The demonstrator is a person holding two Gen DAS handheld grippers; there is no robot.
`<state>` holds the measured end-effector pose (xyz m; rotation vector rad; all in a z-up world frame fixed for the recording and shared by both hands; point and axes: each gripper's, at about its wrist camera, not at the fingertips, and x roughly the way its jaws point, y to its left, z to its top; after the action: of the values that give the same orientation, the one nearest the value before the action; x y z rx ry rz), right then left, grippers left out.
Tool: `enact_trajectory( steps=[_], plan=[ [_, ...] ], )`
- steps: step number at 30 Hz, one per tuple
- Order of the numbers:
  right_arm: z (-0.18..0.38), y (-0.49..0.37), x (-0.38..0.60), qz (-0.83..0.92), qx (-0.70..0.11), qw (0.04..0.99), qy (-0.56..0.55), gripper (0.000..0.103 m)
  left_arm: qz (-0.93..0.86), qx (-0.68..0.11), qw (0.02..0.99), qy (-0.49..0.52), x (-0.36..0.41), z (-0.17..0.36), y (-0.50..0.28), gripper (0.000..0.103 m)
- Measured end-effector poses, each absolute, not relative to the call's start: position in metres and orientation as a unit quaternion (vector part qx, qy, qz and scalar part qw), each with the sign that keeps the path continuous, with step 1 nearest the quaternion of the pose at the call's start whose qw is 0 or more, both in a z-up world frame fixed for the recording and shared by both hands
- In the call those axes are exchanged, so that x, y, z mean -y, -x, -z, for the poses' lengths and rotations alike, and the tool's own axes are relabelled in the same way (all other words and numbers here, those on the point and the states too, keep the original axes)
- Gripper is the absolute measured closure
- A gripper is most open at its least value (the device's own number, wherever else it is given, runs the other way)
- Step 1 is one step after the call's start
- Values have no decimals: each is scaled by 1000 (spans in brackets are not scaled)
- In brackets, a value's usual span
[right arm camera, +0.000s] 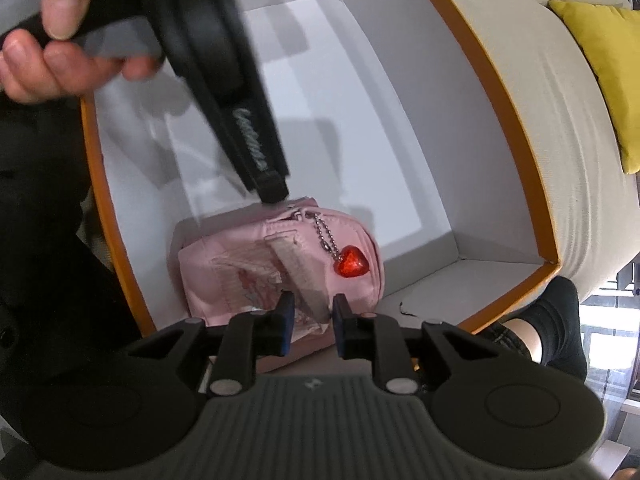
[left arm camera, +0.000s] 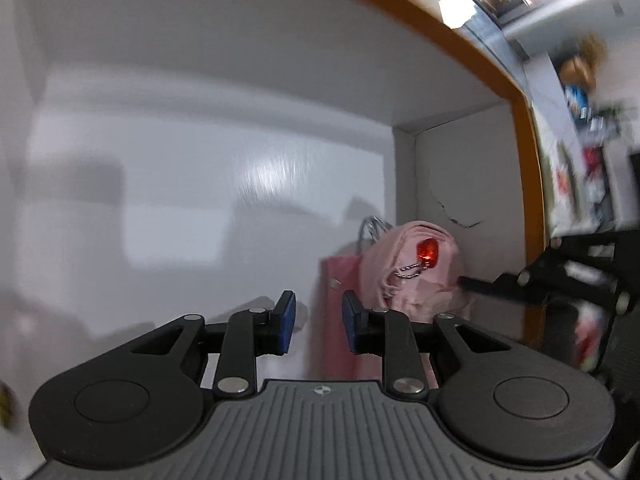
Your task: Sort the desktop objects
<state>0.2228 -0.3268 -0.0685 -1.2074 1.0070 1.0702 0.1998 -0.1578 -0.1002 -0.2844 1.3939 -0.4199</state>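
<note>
Right at my right gripper (right arm camera: pixel 310 322), at six o'clock in its view, the fingers stand a little apart with the beige strap (right arm camera: pixel 298 270) of the pink pouch (right arm camera: pixel 280 268) between them; I cannot tell whether the pads press on the strap. That pouch lies on the white floor of an orange-rimmed box (right arm camera: pixel 516 128), close to the six o'clock wall. One red heart charm (right arm camera: pixel 351 262) hangs from it on a bead chain.

My left gripper (left arm camera: pixel 319 322) is spread and pinches nothing; the pouch sits at about two o'clock from its fingertips, with a flat pink item (left arm camera: pixel 340 280) I cannot identify just beside it. In the right wrist view that left gripper reaches in from eleven o'clock, its tip at the pouch's zipper end, held by a hand (right arm camera: pixel 52 40).

By my judgement one object is already sorted into the box, and I am about done with it. Count inside: one pouch, one charm, one flat pink item. What else awaits sorting is out of view. A yellow cushion (right arm camera: pixel 600 68) sits at two o'clock, outside.
</note>
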Motion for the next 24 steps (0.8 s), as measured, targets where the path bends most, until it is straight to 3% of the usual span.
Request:
enact_trajectory(
  steps=[3, 8, 24],
  plan=[
    [69, -223, 328, -457, -431, 585, 513, 82, 213, -635, 741, 55, 167, 98, -201, 82],
    [69, -221, 330, -457, -427, 590, 510, 82, 226, -658, 718, 23, 181, 108, -204, 90],
    [75, -219, 340, -460, -428, 590, 507, 81, 251, -692, 674, 67, 184, 119, -199, 99]
  ],
)
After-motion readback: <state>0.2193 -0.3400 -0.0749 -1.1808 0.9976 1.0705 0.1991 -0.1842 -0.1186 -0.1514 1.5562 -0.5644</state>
